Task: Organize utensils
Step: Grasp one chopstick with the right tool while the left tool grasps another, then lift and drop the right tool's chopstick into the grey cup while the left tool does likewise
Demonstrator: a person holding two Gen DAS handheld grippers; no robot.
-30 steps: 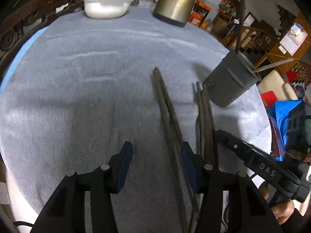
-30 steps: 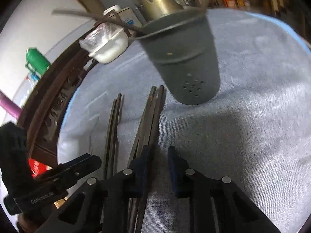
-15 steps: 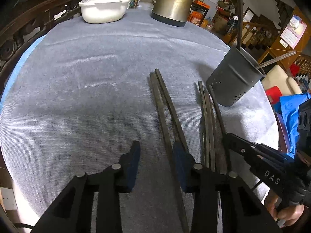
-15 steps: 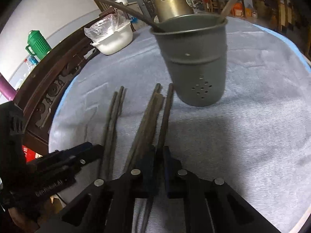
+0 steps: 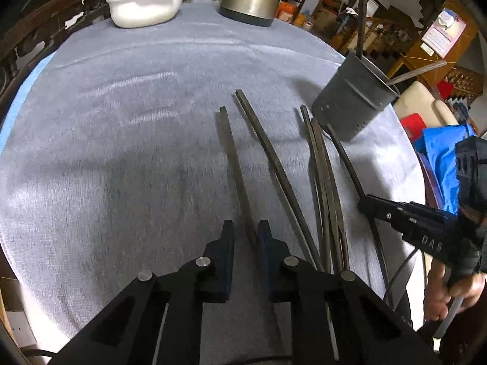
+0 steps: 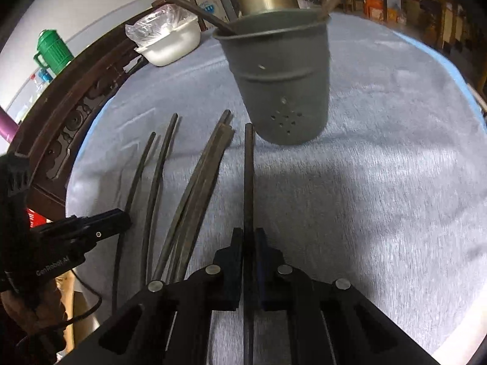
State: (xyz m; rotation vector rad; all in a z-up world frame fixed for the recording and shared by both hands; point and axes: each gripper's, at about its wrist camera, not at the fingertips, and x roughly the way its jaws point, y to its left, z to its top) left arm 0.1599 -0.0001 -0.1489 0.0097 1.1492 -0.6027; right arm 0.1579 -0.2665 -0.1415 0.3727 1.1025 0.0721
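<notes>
I read "GenRobot.AI" on my left gripper [image 6: 117, 223] and "DAS" on my right gripper [image 6: 246, 238], whose jaws pinch one dark chopstick [image 6: 249, 182] pointing to twelve o'clock. The grey perforated holder [image 6: 280, 85] at one o'clock holds two sticks; the white bowl [image 5: 146, 4] holds a plastic bag. My left jaws are closing around another chopstick [image 5: 234, 164], with open cloth [image 5: 106, 152] toward nine o'clock.

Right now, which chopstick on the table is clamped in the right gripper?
The lone chopstick nearest the grey utensil holder, apart from the bundle.
</notes>
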